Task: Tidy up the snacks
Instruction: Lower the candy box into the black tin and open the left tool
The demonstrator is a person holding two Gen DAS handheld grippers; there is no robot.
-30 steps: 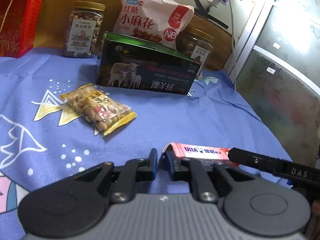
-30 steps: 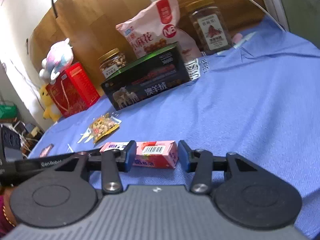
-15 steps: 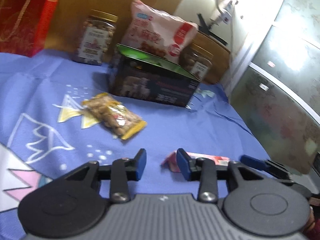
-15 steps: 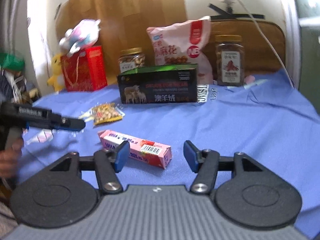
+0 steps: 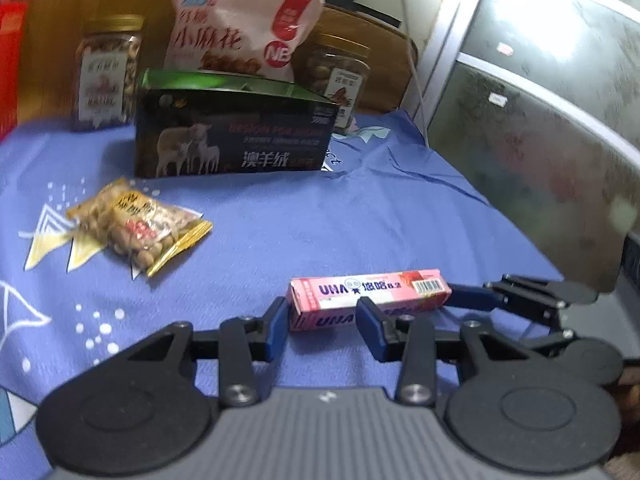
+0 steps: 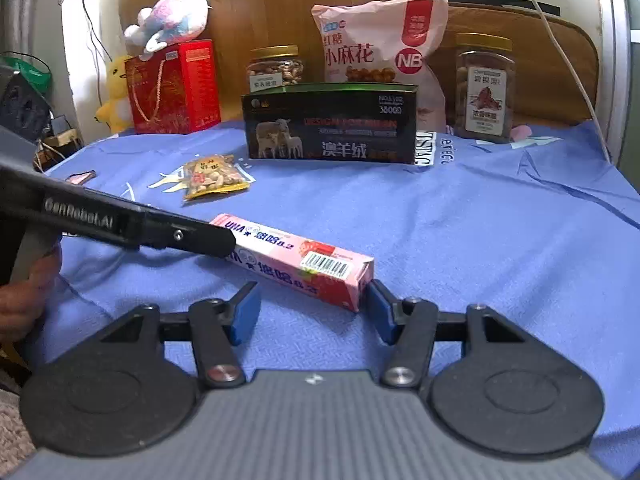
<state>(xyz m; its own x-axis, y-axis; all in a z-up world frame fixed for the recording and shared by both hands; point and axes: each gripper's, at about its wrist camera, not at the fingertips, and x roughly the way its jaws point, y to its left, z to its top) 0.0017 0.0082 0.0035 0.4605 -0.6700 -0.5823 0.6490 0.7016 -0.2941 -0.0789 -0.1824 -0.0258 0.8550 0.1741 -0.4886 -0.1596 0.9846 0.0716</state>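
Blue cloth (image 6: 460,224) covers the surface where the pink candy box (image 6: 296,260) lies flat near the front edge. The left gripper (image 5: 322,330) is opening, its blue pads just clear of the box's left end, while the right gripper (image 6: 312,310) stands spread at the other end, one pad beside that end without clamping it. Farther back lie a peanut packet (image 5: 138,228) and a dark sheep-printed box (image 5: 234,136), with jars and a pink snack bag (image 6: 380,40) behind it.

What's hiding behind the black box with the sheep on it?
Behind the black box stands a pink snack bag, flanked by a nut jar to its left and another jar to its right. The box covers the bag's bottom and the left jar's base.
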